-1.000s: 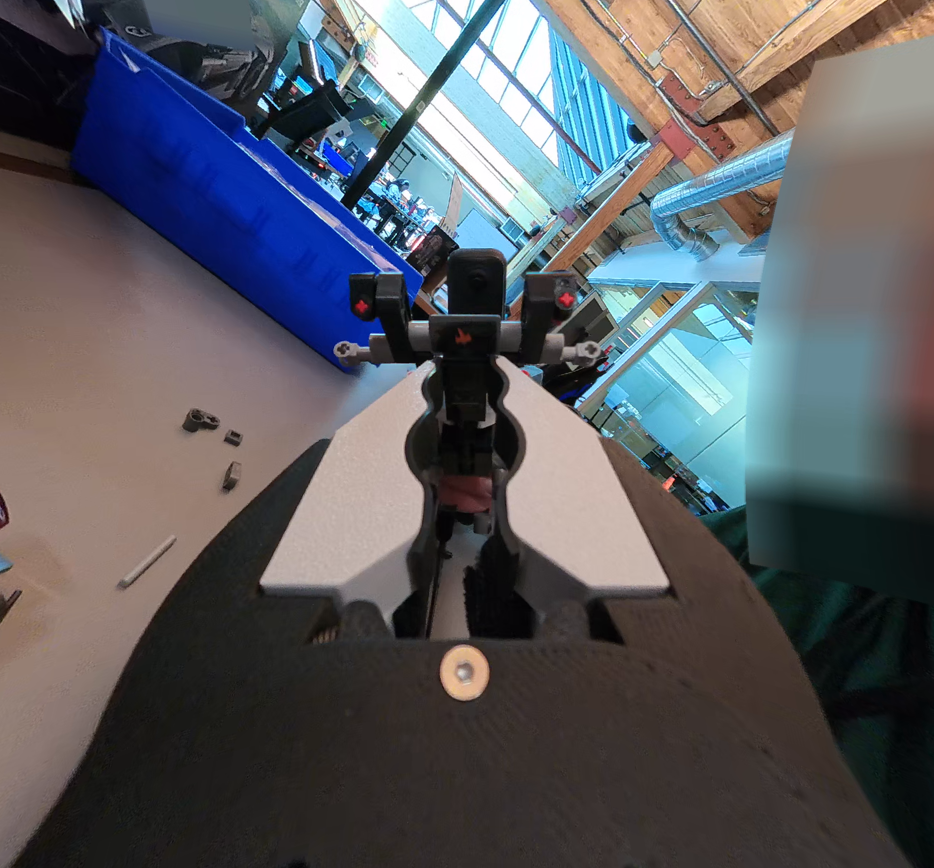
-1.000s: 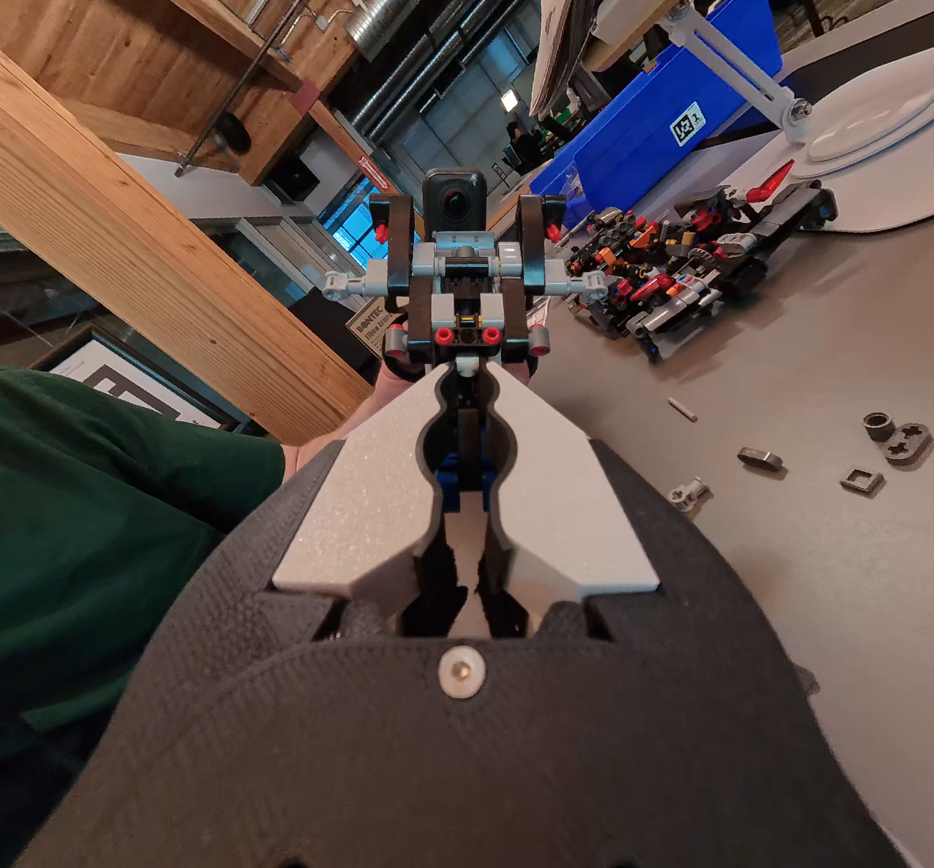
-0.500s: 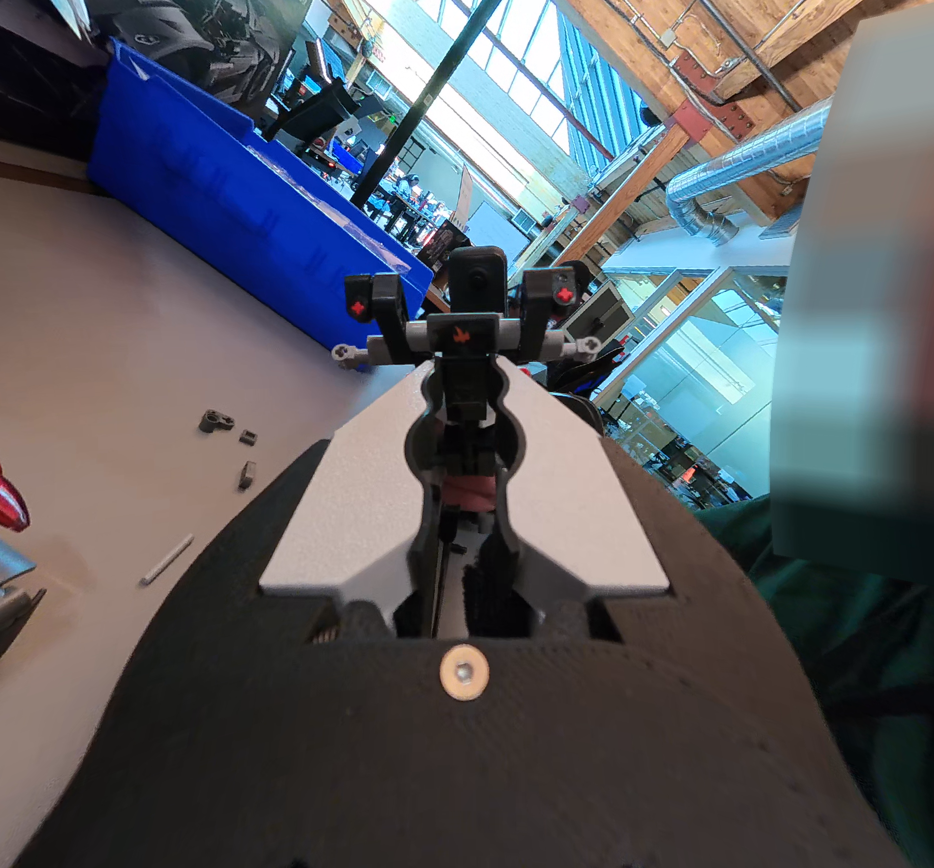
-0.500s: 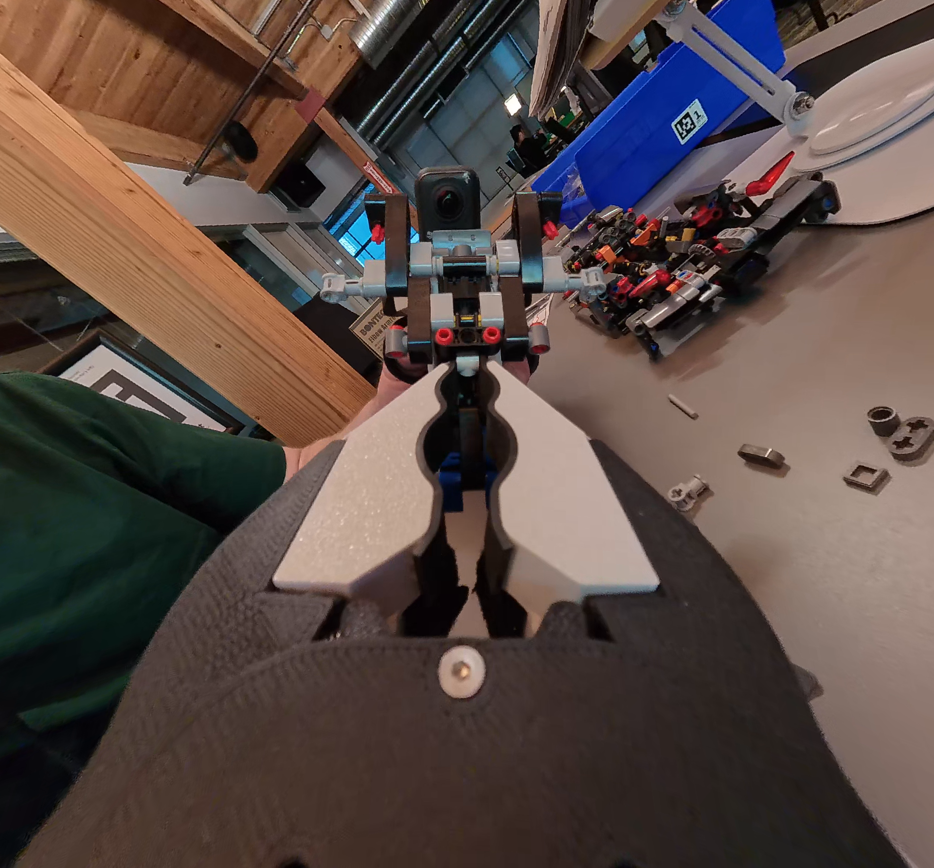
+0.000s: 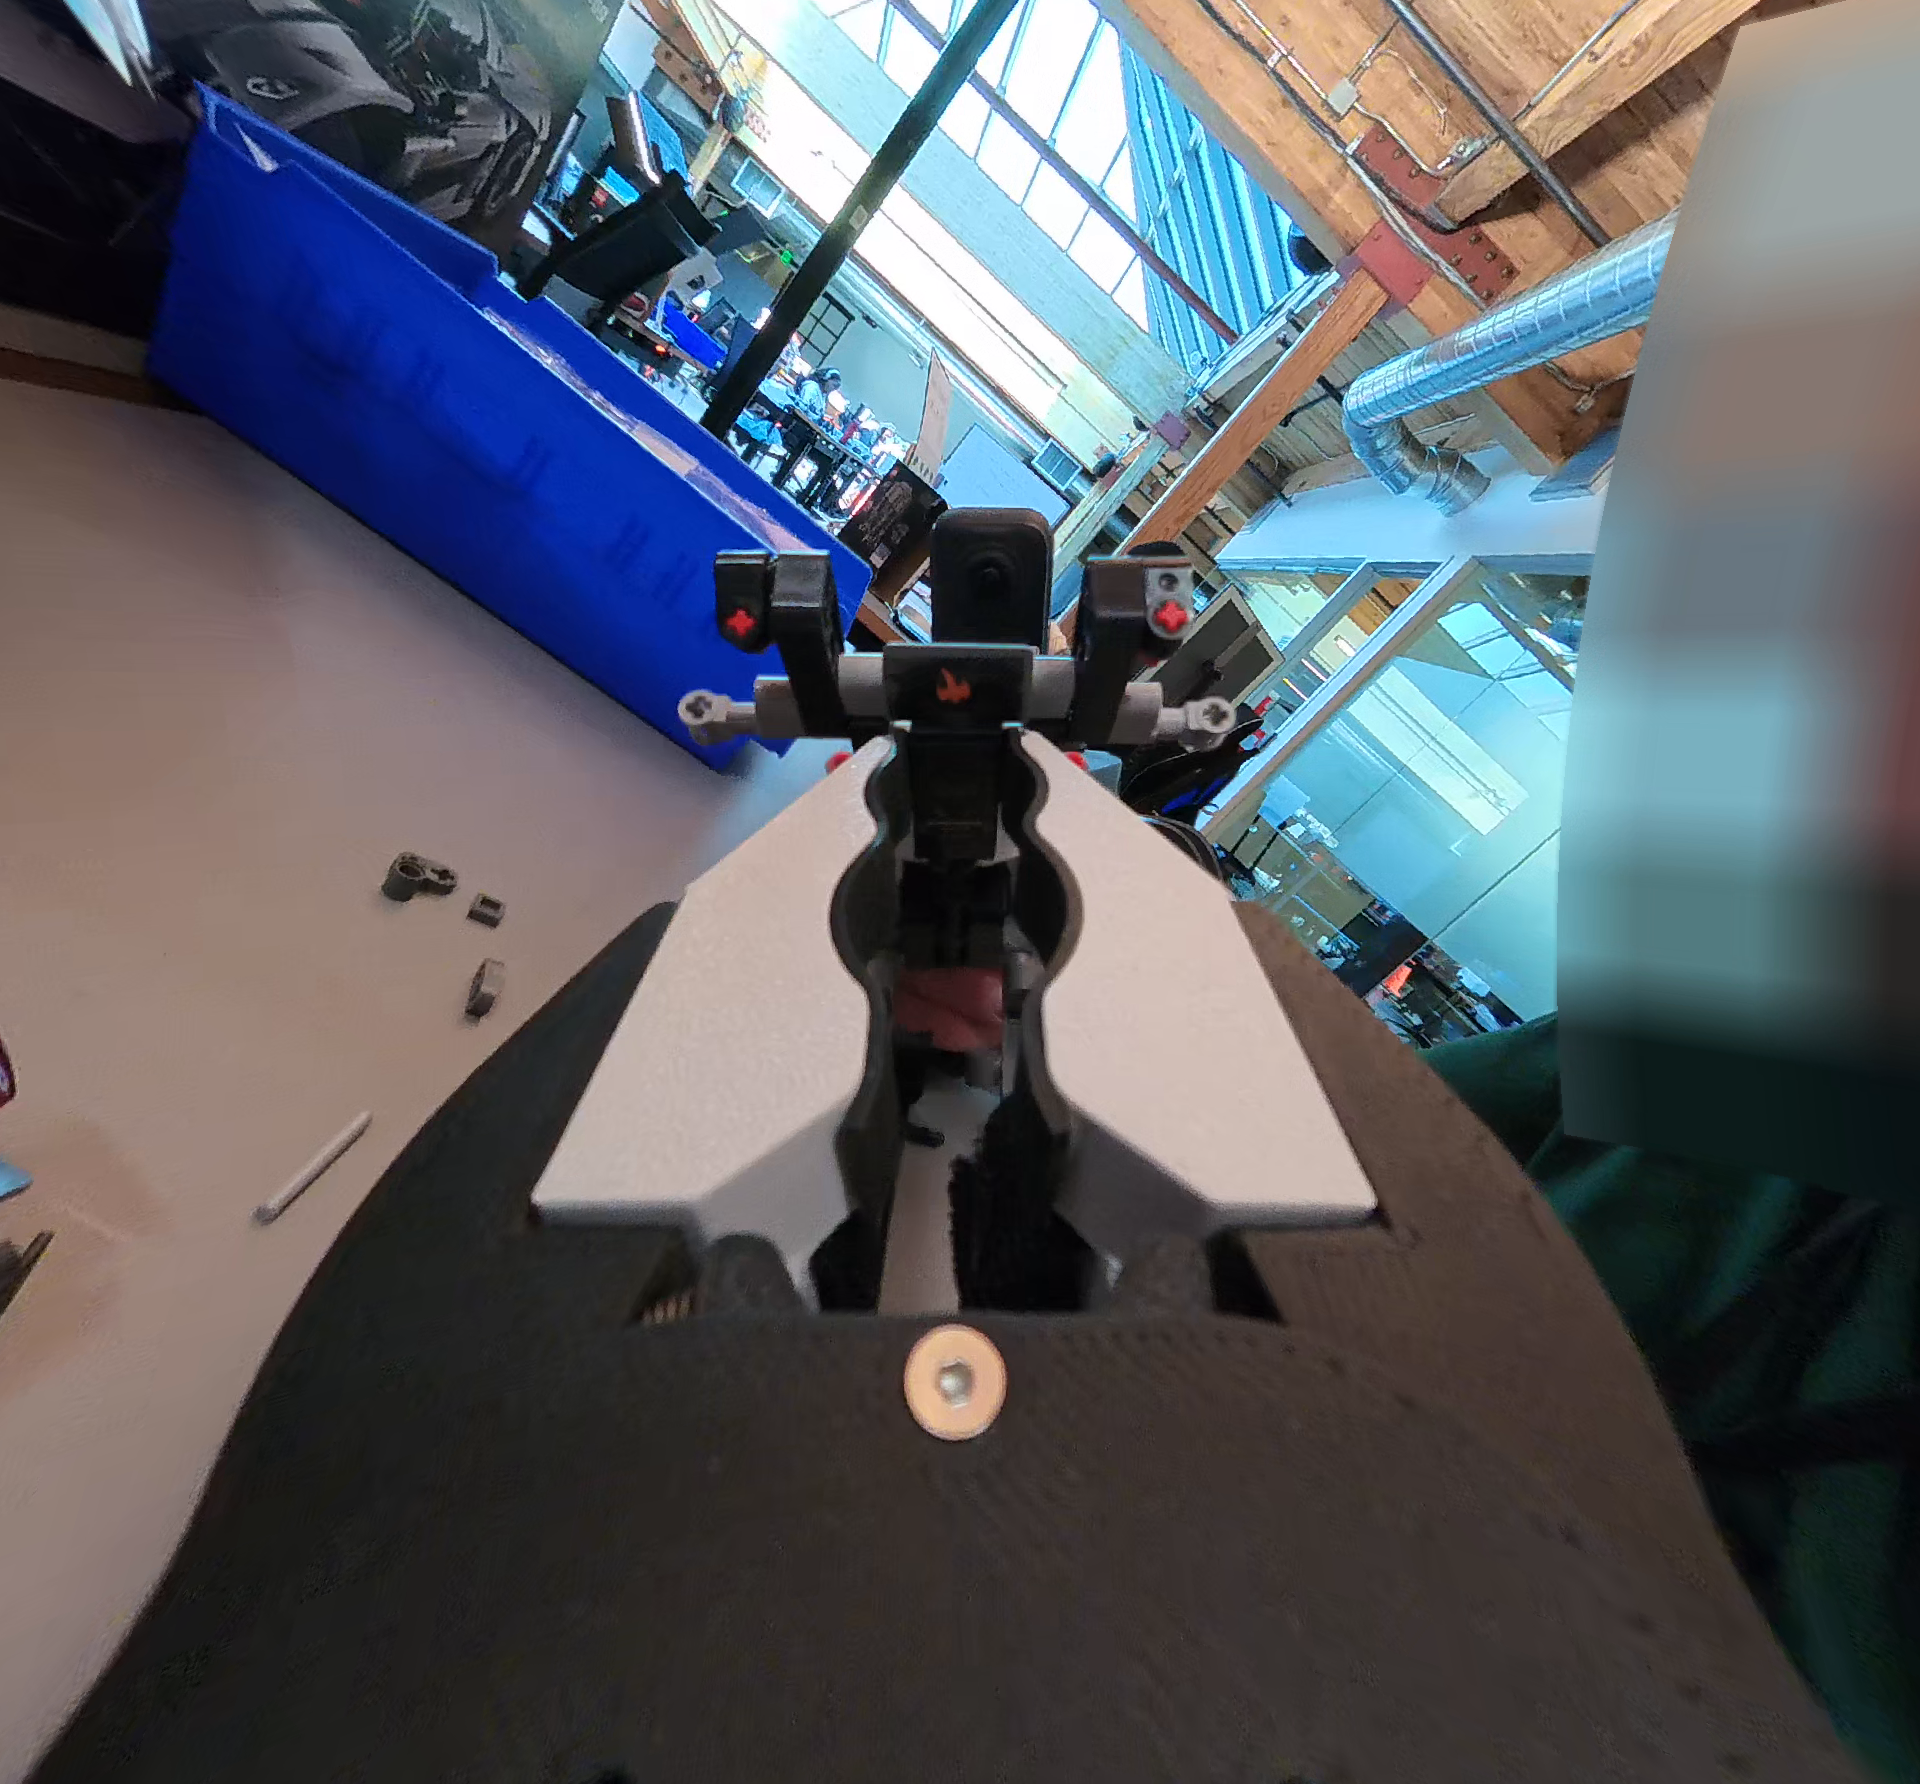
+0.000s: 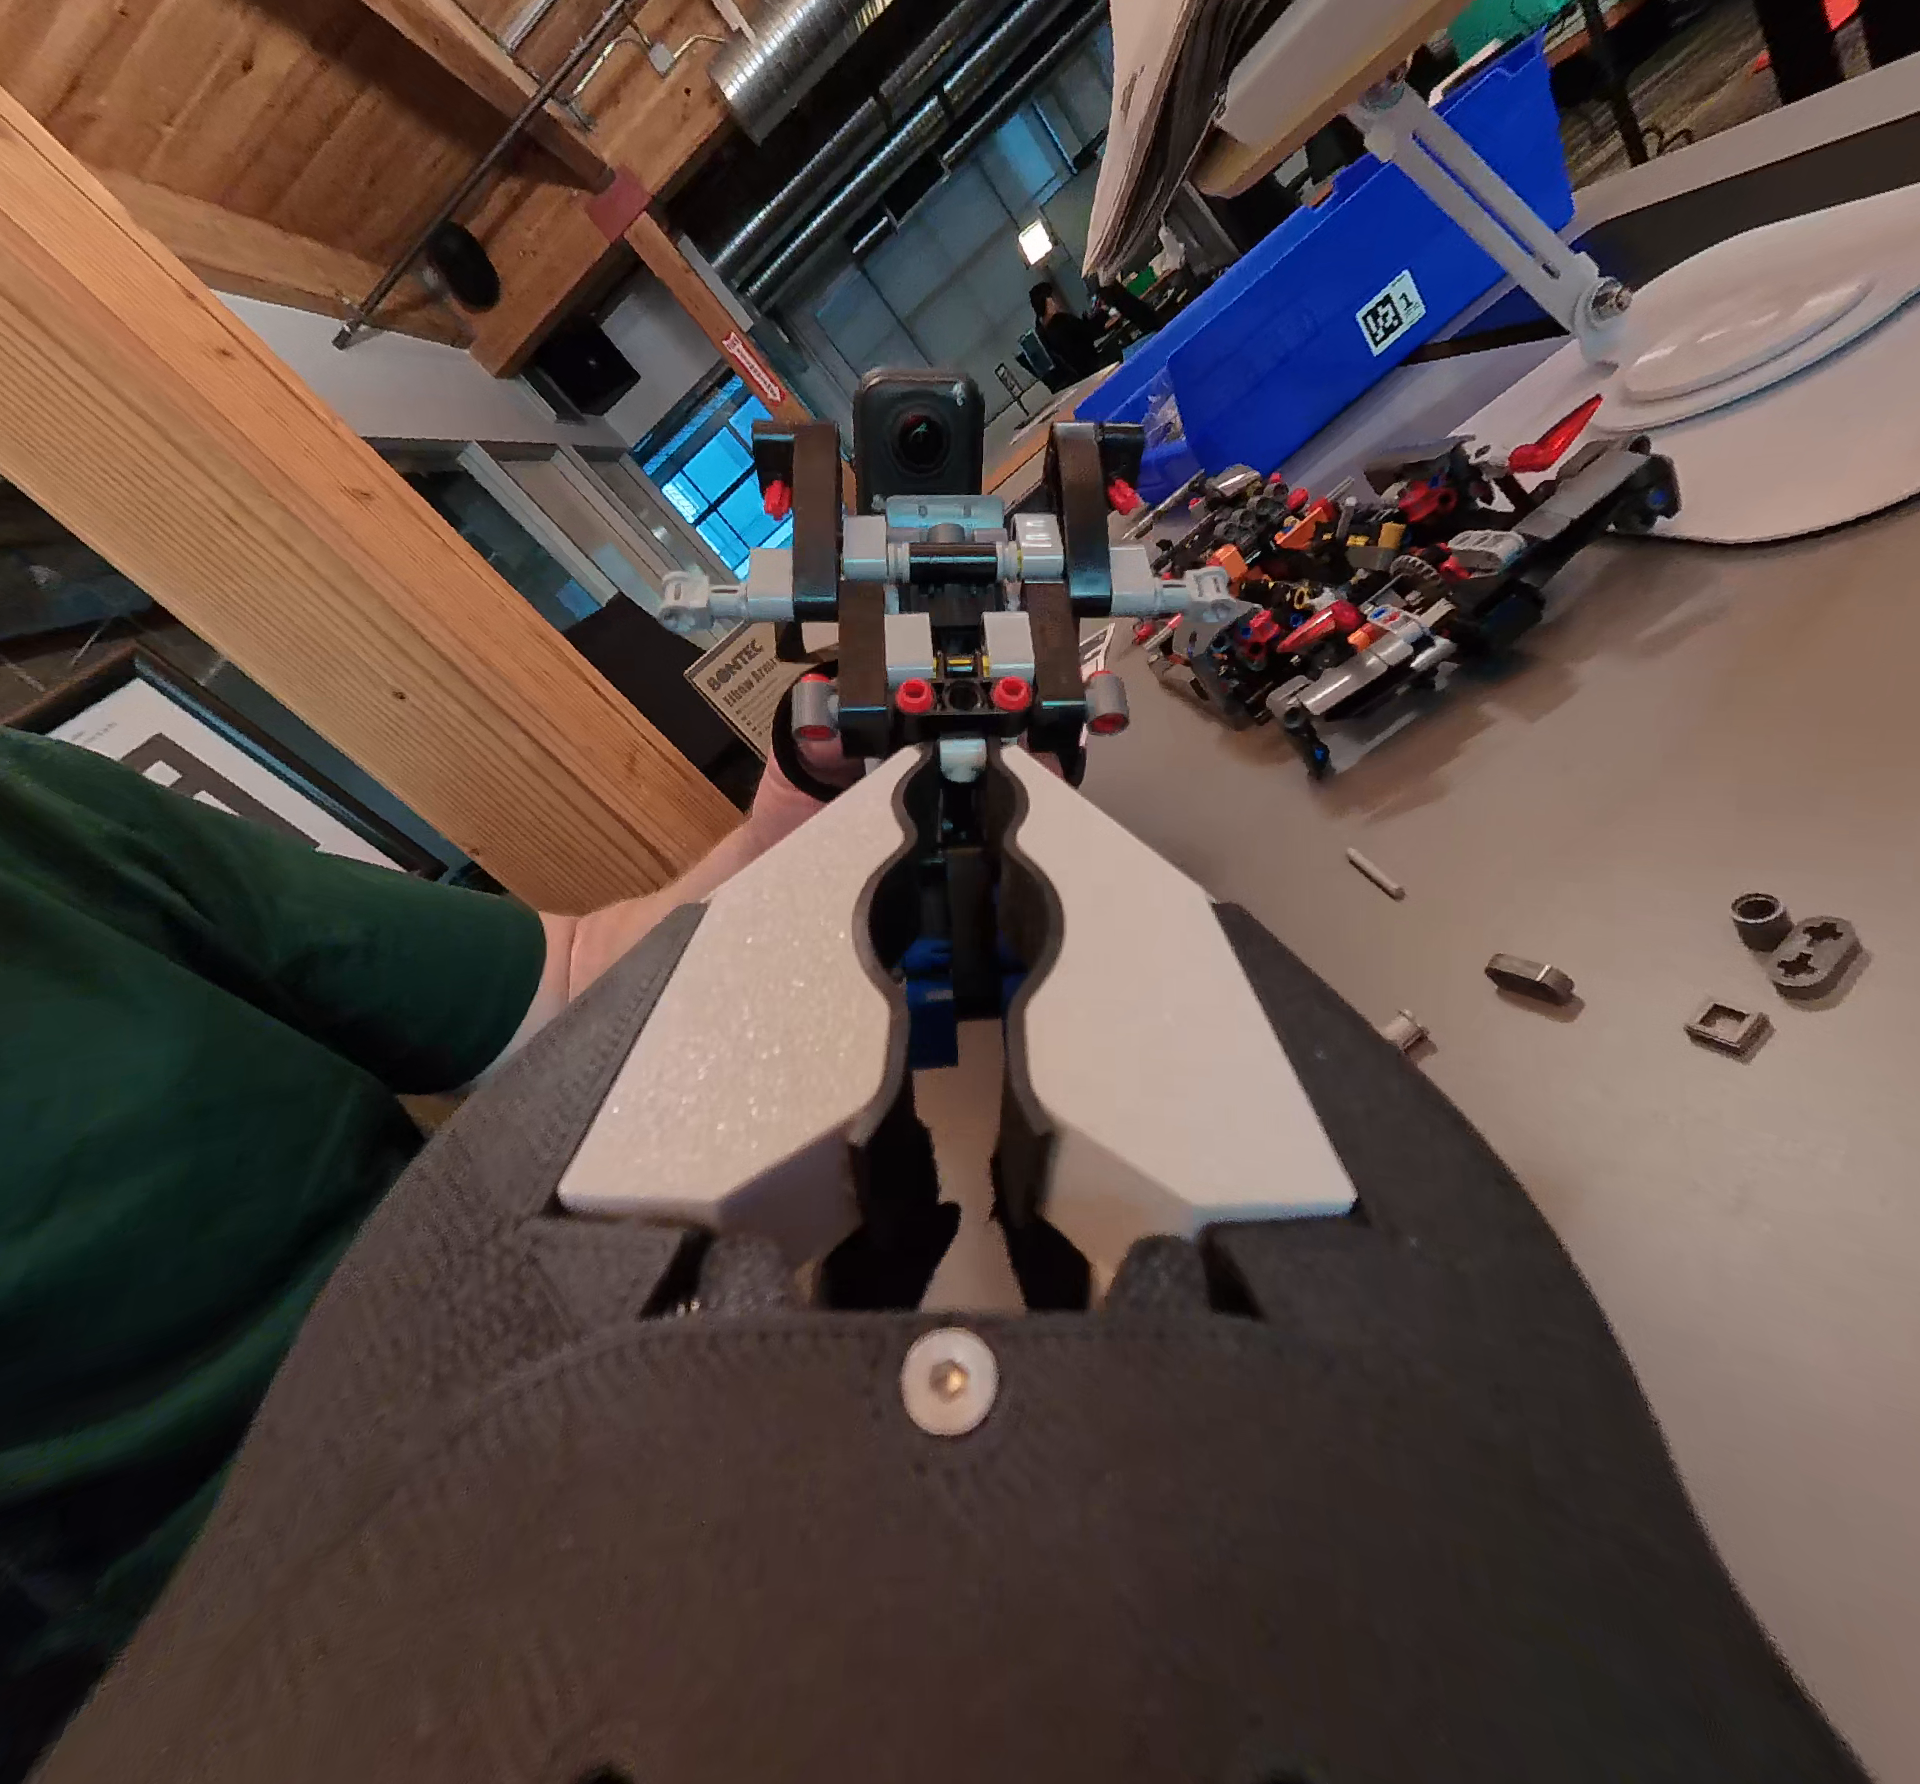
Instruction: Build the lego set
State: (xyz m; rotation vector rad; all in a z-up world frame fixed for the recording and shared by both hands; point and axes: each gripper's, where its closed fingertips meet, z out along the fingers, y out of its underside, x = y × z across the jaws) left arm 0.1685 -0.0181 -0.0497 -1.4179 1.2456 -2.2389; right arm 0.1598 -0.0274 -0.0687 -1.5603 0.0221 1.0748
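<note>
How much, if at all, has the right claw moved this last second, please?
Yes, slightly: against the loose grey pieces, the right claw swung up and rightward.

Matt grey tabletop (image 6: 1558, 799), wooden beam (image 6: 312, 539)

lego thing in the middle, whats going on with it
A person is holding one small black and grey lego assembly up in the air with both handheld grippers. The left gripper and the right gripper are each shut on it from opposite ends, facing one another. On the grey table lie a larger half-built model with a heap of parts and a few loose dark pieces, none being touched.
</note>
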